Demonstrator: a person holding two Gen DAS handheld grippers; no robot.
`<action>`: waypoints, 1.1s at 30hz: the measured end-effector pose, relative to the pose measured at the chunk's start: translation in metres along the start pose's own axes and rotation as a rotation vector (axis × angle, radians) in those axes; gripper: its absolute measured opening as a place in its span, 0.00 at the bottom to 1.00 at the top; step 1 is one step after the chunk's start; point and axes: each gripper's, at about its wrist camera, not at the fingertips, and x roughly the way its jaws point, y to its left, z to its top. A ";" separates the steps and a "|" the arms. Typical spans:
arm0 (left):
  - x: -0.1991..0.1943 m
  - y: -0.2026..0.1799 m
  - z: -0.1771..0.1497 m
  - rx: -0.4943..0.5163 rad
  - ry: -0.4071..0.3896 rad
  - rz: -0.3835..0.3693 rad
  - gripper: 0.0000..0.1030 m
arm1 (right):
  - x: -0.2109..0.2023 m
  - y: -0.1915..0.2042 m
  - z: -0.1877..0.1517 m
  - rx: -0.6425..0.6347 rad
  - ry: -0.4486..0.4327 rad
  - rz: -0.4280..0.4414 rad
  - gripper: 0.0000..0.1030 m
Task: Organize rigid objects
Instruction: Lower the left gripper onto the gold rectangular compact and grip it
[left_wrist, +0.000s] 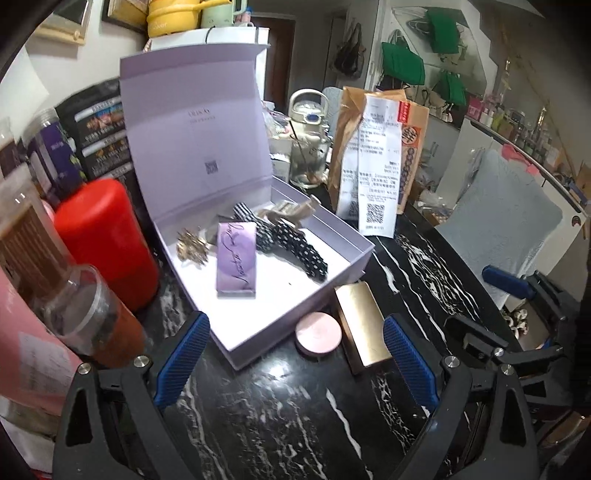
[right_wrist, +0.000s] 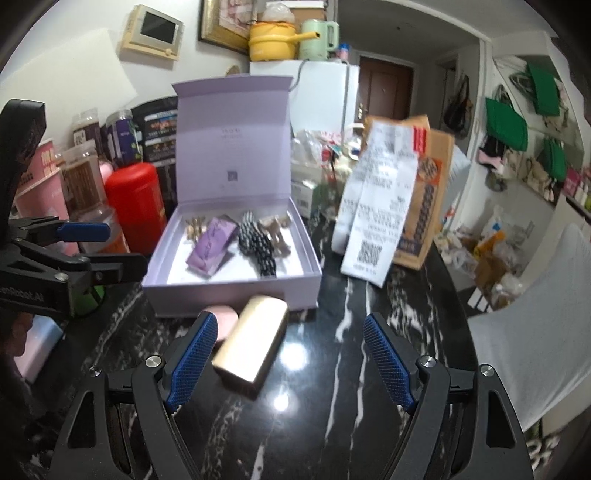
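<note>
An open lavender box (left_wrist: 334, 291) (right_wrist: 236, 295) stands on the black marble table (left_wrist: 295, 424). In it lie a purple case (left_wrist: 236, 258) (right_wrist: 210, 247), a black-and-white checked clip (left_wrist: 295, 243) (right_wrist: 256, 243), a gold ornament (left_wrist: 192, 247) and a beige clip (left_wrist: 288, 212). Just in front of the box lie a gold rectangular case (left_wrist: 364, 325) (right_wrist: 251, 345) and a round pink compact (left_wrist: 318, 334) (right_wrist: 223, 323). My left gripper (left_wrist: 295, 362) (right_wrist: 107, 247) is open, low before the box corner. My right gripper (right_wrist: 290, 365) (left_wrist: 491, 306) is open, and the gold case lies by its left finger with no pad pressing on it.
A red canister (left_wrist: 107, 240) (right_wrist: 135, 206) and several jars crowd the box's left side. A brown paper bag with a long receipt (left_wrist: 376, 166) (right_wrist: 399, 199) stands to its right, a glass jar (left_wrist: 308, 158) behind. A grey chair (left_wrist: 498, 221) stands past the table's right edge.
</note>
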 end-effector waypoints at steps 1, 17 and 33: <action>0.003 -0.002 -0.002 0.003 0.003 -0.005 0.93 | 0.002 -0.001 -0.004 0.006 0.009 0.001 0.80; 0.061 -0.039 -0.023 0.015 0.112 -0.092 0.93 | 0.029 -0.034 -0.050 0.087 0.118 0.000 0.80; 0.122 -0.081 -0.025 0.085 0.169 -0.027 0.69 | 0.034 -0.072 -0.064 0.161 0.148 -0.037 0.80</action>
